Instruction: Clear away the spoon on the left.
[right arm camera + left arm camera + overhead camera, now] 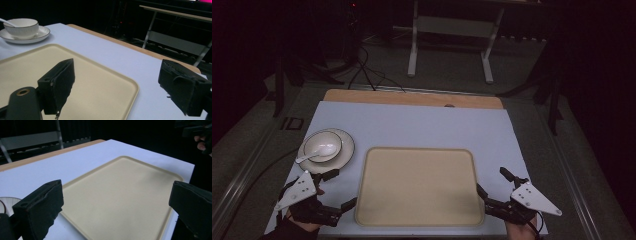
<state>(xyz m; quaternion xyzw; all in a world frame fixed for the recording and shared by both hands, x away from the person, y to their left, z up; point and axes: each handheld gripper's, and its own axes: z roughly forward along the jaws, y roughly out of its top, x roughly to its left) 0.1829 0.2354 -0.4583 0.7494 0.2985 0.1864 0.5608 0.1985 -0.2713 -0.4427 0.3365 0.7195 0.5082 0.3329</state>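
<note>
On the counter, covered with a pale blue sheet, a beige tray lies flat near the person's edge. The left tool hovers just beside the tray's left side, its jaws spread wide and holding nothing. The right tool is at the tray's right side, also wide apart and empty. Behind the left tool, a white bowl stands on a white plate, and a white spoon rests in the bowl.
</note>
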